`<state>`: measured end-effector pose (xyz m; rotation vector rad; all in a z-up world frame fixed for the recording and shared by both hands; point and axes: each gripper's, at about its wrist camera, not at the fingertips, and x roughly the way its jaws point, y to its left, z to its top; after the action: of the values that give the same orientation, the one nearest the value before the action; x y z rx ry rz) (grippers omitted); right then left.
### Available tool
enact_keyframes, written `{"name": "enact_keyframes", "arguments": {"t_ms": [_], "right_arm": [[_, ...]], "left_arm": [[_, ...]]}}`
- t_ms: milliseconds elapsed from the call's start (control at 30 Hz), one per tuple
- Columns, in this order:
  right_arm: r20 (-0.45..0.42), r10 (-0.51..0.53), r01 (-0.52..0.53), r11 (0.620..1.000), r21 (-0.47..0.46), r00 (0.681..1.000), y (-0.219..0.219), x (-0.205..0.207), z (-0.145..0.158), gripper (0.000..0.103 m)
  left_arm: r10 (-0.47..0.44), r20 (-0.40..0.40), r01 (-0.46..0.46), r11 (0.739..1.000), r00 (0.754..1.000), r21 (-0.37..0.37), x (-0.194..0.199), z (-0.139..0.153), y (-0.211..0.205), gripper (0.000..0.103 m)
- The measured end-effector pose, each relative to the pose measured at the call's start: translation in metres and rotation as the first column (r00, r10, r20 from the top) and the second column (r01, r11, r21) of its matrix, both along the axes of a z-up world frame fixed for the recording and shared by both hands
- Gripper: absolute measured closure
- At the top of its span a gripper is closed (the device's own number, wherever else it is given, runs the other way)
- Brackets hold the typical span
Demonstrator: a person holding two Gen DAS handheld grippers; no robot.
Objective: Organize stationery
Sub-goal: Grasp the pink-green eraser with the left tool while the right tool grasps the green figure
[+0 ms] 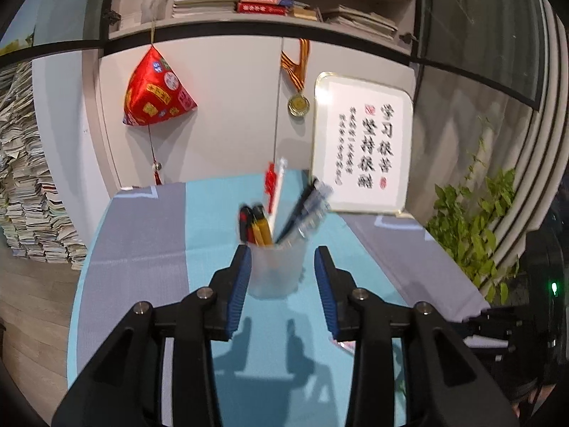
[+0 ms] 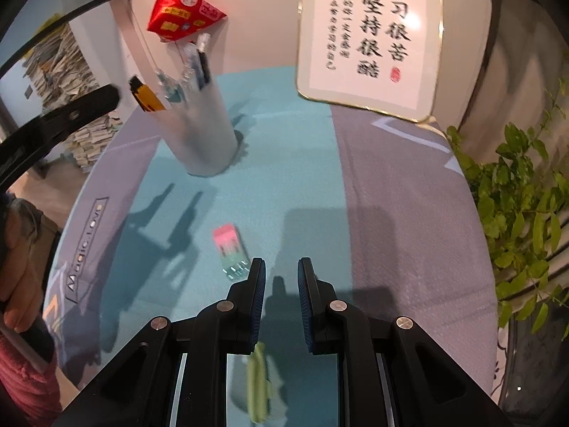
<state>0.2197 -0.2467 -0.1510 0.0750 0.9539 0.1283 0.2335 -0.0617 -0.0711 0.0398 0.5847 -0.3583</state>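
I see a frosted translucent plastic pen cup (image 1: 275,270) standing upright on the teal-and-grey cloth surface (image 1: 142,249), its pens (image 1: 302,210) leaning up and away toward a framed calligraphy board (image 1: 362,146). My left gripper (image 1: 279,277) straddles the cup, jaws apart, pads not pressing it. My right gripper (image 2: 281,291) is nearly closed and empty; a pink-and-green eraser (image 2: 230,251) lies flat just left of it, long axis pointing away and slightly left.

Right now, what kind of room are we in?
Probably a home study or a small office. Stacked books fill the shelf above the cabinet doors, a framed calligraphy panel leans on the wall, and a pen cup full of pens stands on the cloth-covered table.
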Motion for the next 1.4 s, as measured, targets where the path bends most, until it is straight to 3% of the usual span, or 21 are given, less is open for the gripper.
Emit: {"name": "enact_keyframes", "arguments": {"t_ms": [400,533,867,1133,1233,1400], "right_arm": [[-0.027,0.108,-0.109,0.993,-0.047,0.994,-0.001,-0.04,-0.018,0.085],[-0.04,0.156,-0.158,0.986,-0.052,0.987,0.007,-0.049,-0.024,0.085],[-0.084,0.212,-0.218,0.973,-0.072,0.974,0.032,-0.047,-0.034,0.083],[-0.063,0.172,-0.174,0.984,-0.033,0.983,0.027,-0.044,-0.034,0.088],[-0.017,0.115,-0.115,0.993,-0.01,0.993,0.011,-0.046,-0.024,0.089],[0.013,0.003,-0.003,1.0,0.005,1.0,-0.021,-0.045,-0.017,0.088]], "left_arm": [[-0.016,-0.08,0.018,1.0,0.997,0.021,-0.023,-0.024,-0.004,0.068],[-0.012,-0.076,0.015,0.999,0.997,0.033,-0.03,-0.026,-0.002,0.063],[-0.017,-0.092,0.02,0.999,0.996,0.037,-0.033,-0.031,0.0,0.063],[-0.009,-0.14,0.015,0.999,0.99,0.04,-0.031,-0.041,-0.004,0.063],[-0.002,-0.167,0.01,0.999,0.986,0.045,-0.03,-0.044,-0.009,0.056],[0.027,-0.225,-0.013,0.998,0.974,0.063,-0.023,-0.053,-0.028,0.055]]}}
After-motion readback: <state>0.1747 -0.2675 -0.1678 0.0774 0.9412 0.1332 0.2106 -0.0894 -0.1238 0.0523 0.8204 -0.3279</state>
